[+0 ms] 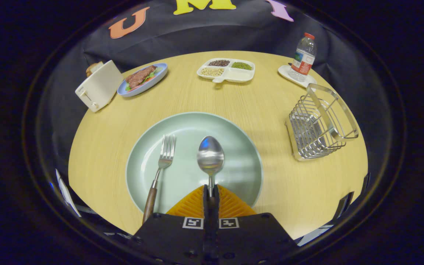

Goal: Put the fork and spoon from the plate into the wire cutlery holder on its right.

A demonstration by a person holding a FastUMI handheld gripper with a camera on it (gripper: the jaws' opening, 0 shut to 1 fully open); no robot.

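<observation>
A pale green plate (241, 162) lies on the round wooden table just ahead of my fingers. On it a fork (165, 156) with a brown wooden handle lies left of the spoon, tines pointing away. The spoon (210, 156) has its bowl pointing away, and its handle runs back between my fingers. My gripper (211, 191) is shut on the spoon's handle, over the plate's near rim. The wire cutlery holder (320, 123) stands to the right of the plate, tilted in this view, with nothing inside that I can see.
Beyond the plate are a white divided tray of beans (226, 70), a blue plate with meat (142, 78) and a white toaster (98, 85) at the far left. A water bottle (303, 57) stands on a white coaster behind the holder.
</observation>
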